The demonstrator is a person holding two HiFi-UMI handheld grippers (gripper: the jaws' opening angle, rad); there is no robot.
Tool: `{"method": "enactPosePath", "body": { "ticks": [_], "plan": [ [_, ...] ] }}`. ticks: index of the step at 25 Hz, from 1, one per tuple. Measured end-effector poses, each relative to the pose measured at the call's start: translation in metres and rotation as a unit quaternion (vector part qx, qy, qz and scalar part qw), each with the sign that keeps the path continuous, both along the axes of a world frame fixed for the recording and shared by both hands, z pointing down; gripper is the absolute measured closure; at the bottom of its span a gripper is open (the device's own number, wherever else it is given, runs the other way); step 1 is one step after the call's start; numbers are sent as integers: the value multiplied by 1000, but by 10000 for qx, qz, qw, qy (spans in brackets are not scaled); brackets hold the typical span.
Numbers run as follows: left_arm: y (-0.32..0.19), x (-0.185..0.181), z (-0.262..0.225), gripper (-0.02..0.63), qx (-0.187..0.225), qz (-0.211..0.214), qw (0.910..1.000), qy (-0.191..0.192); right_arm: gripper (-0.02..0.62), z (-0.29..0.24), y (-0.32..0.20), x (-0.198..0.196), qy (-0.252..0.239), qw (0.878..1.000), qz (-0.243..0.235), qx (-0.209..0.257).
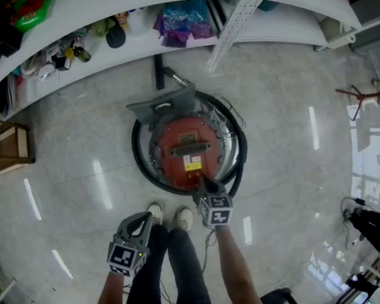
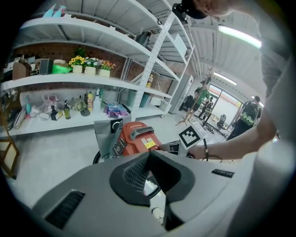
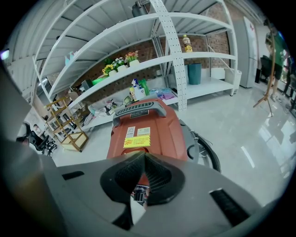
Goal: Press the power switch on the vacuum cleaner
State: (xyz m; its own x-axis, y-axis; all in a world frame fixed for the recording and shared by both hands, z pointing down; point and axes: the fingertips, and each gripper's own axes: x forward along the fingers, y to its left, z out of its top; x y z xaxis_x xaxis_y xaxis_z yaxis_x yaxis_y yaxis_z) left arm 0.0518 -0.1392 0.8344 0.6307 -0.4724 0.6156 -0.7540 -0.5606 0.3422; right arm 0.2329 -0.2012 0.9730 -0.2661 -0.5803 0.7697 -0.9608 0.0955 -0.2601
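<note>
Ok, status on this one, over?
Left gripper shut, empty, back beside the person's legs. Right gripper shut, tips at near end of red canister vacuum cleaner; contact not readable. Black ribbed hose loops around vacuum, not blocking.

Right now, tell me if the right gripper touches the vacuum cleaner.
Cannot tell. Head view: right gripper overlaps the near edge of the vacuum cleaner. Right gripper view: its tips hide the spot.
</note>
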Motion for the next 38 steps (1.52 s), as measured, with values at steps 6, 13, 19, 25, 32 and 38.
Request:
{"method": "enactPosePath", "body": {
  "ticks": [6,13,19,25,32,38],
  "plan": [
    [-1,-2,2,600,-32,-28,10000,-6,583,2,1,1,-17,10000,66,-27],
    [0,-4,0,600,-120,-99,9999,3,583,-1,0,1,7,10000,61,-8],
    [2,-6,1,600,-118,-100,9999,2,583,-1,-1,2,66,10000,68,-18],
    [4,-7,4,600,-117,-103,9999,9,583,3,0,2,262,9996,27,-59],
    [5,-8,6,600,-106,-74,9999,-8,581,5,-2,0,339,9993,40,-136],
    [4,-6,5,600,-77,-38,10000,-16,580,5,-1,1,297,9994,75,-185]
  ]
}}
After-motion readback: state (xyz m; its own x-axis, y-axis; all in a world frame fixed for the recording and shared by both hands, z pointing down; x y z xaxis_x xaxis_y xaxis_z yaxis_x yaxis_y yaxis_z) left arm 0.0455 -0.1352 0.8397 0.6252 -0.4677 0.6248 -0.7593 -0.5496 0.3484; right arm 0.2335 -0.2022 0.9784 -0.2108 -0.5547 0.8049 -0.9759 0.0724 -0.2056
